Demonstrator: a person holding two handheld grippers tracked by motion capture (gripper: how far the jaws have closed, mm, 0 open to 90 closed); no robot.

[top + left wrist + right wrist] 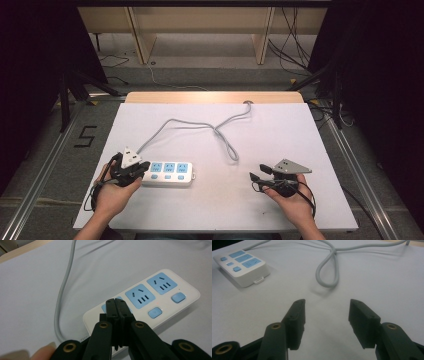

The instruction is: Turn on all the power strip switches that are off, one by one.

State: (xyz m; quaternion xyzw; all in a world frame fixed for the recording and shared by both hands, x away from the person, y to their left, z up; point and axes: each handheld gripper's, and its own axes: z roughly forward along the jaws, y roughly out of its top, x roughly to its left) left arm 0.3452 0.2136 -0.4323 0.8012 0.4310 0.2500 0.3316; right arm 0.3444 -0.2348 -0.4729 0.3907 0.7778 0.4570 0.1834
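We hold the left hand-held gripper (117, 305), jaws together, over the power strip's (168, 174) left end on the bench (280, 200); the right hand-held gripper (327, 312) waits apart, empty. Switch-pressing looks barely begun.

table (280, 200): white top, wood edge at far side
floor (210, 75): grey, loose cables
bench (200, 25): light wood, behind
sides: dark curtains (35, 50)

Bright table, dark edges; closeups soft.

Glossy white plastic power strip (167, 174) on matt white table (280, 150).
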